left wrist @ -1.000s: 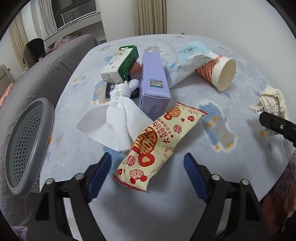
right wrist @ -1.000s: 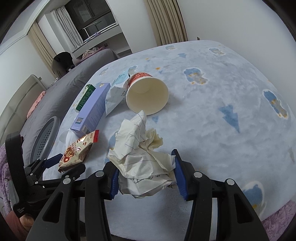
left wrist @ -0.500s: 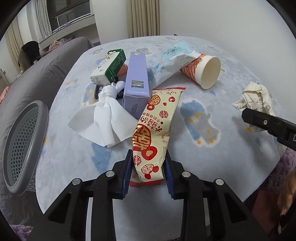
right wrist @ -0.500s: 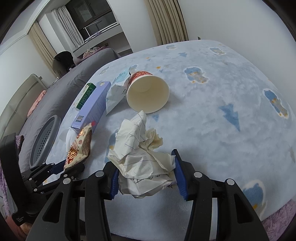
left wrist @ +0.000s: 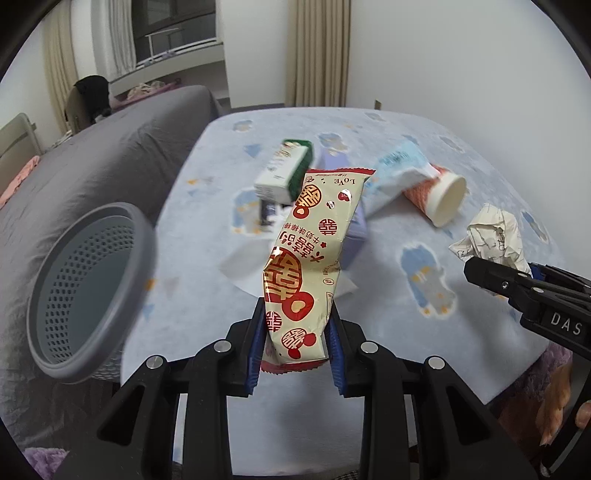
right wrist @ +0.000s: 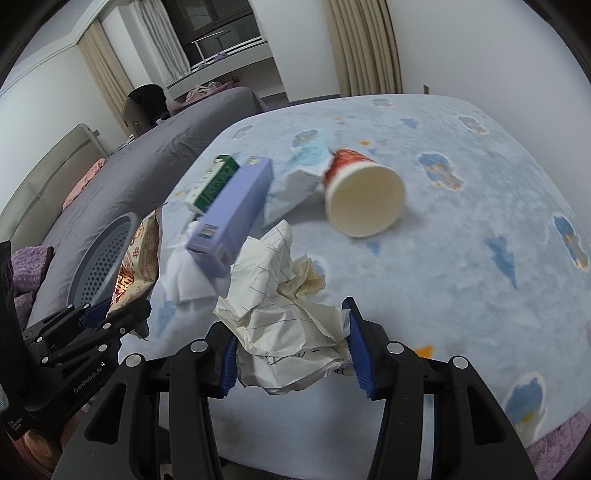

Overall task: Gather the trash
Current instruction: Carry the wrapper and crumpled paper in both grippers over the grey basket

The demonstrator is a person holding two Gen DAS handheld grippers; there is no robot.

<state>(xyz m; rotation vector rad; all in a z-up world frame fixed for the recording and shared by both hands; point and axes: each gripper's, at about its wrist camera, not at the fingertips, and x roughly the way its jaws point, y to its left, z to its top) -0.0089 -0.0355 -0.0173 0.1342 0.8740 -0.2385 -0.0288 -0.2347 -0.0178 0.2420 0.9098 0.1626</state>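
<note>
Left tongs (left wrist: 295,343) tilted downward around snack wrapper (left wrist: 310,258), above table (left wrist: 388,332).

A home bedroom: a bed (right wrist: 461,229) under a pale blue patterned blanket, a second bed (left wrist: 103,147) to the left in grey sheets, beige curtains (left wrist: 317,51) on the far wall, and a dark window (right wrist: 214,29) far left.

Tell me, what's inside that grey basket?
Nothing visible: the grey basket shows only bare perforated walls. Its near rim hides the lowest part in the left view, and the snack packet covers part in the right view.
</note>
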